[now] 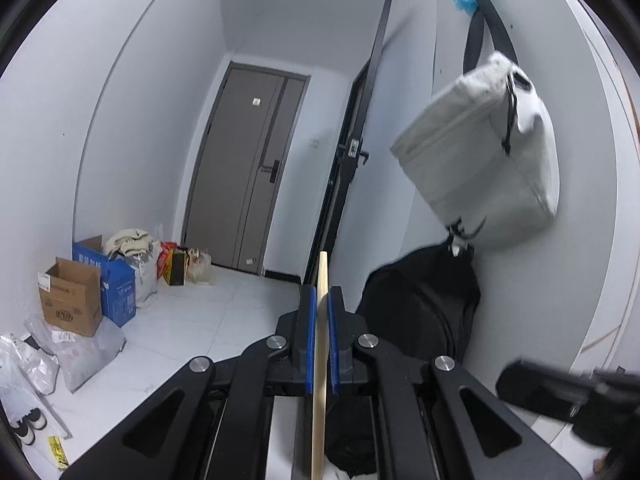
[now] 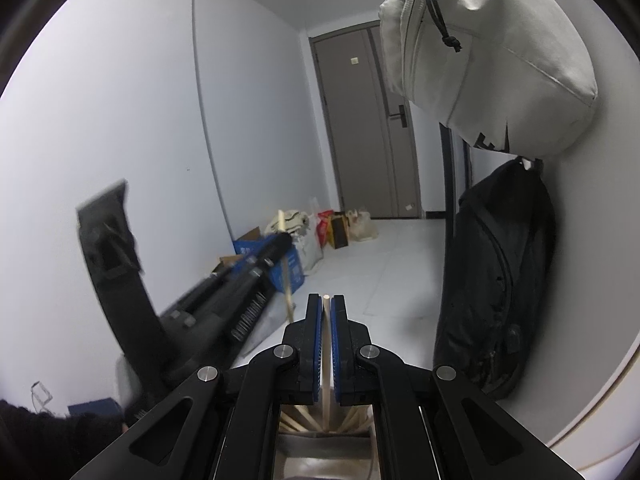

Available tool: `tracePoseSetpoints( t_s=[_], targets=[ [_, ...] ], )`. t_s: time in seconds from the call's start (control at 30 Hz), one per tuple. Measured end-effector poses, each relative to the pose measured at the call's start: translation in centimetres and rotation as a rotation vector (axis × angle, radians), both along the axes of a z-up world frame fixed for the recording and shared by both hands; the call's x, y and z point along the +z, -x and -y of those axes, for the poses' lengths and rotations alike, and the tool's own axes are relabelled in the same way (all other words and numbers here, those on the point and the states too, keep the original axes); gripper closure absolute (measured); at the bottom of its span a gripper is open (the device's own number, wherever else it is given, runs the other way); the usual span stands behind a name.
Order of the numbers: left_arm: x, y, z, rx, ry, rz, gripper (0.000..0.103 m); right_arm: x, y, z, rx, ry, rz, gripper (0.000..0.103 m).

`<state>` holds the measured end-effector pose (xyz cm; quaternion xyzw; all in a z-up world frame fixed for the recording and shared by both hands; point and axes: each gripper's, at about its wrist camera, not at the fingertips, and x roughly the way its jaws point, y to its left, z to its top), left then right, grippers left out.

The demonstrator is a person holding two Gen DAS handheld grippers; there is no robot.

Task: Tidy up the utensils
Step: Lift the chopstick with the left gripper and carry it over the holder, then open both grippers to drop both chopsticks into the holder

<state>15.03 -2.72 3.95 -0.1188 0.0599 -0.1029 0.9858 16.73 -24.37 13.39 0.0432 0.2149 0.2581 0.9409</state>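
I see plain white walls (image 1: 152,92), a pale tiled floor (image 1: 224,312), and a grey-brown panelled door (image 1: 244,168) at the hallway's end.

Two grippers show: the left gripper (image 1: 320,304) pinches one wooden chopstick (image 1: 320,360) between its blue pads, and the right gripper (image 2: 327,312) pinches a second chopstick (image 2: 327,360), with several more wooden sticks (image 2: 296,424), too crowded to count, fanned directly beneath it. Right of both claws hang two bags, one grey bag (image 1: 484,152) above one black backpack (image 1: 424,300). Ahead and left of the left claw stand two cardboard boxes, one brown box (image 1: 70,300) and one blue box (image 1: 116,280), and far ahead is one door (image 1: 244,168).
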Motion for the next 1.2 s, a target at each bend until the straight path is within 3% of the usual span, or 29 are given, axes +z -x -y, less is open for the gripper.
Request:
tracePoseSetpoints(
  t_s=[0.37,0.63,0.87,1.03,1.07,1.13,1.17,1.2],
  targets=[
    [-1.6,0.8,-0.1,-0.042,-0.013,-0.039,0.101,-1.9,-0.8,0.6,0.011,0.012,-0.045,0.100],
    [-2.2,2.8,-0.4,-0.146,-0.053,-0.104,0.101,-3.5,-0.8,0.4,0.048,0.042,-0.093,0.100],
    [-2.3,3.2,-0.5,-0.265,-0.078,-0.231,0.101,-4.9,-1.4,-0.1,0.079,0.023,-0.157,0.099],
    [-2.2,2.8,-0.5,-0.324,-0.077,-0.341,0.101,-5.5,-0.6,0.3,0.094,-0.003,-0.186,0.092],
    [-2.0,3.0,-0.4,-0.329,-0.084,-0.358,0.098,-5.4,-0.3,0.5,0.097,-0.013,-0.186,0.090],
    [-1.7,3.2,-0.4,-0.339,-0.096,-0.402,0.071,-5.2,0.8,1.1,0.079,-0.024,-0.171,0.074],
    [-1.3,3.5,-0.4,-0.326,-0.098,-0.412,0.052,-5.0,1.4,1.5,0.073,-0.036,-0.161,0.069],
    [-0.9,4.2,-0.6,-0.318,-0.091,-0.393,0.050,-4.7,2.1,2.1,0.063,-0.053,-0.152,0.065]
  ],
)
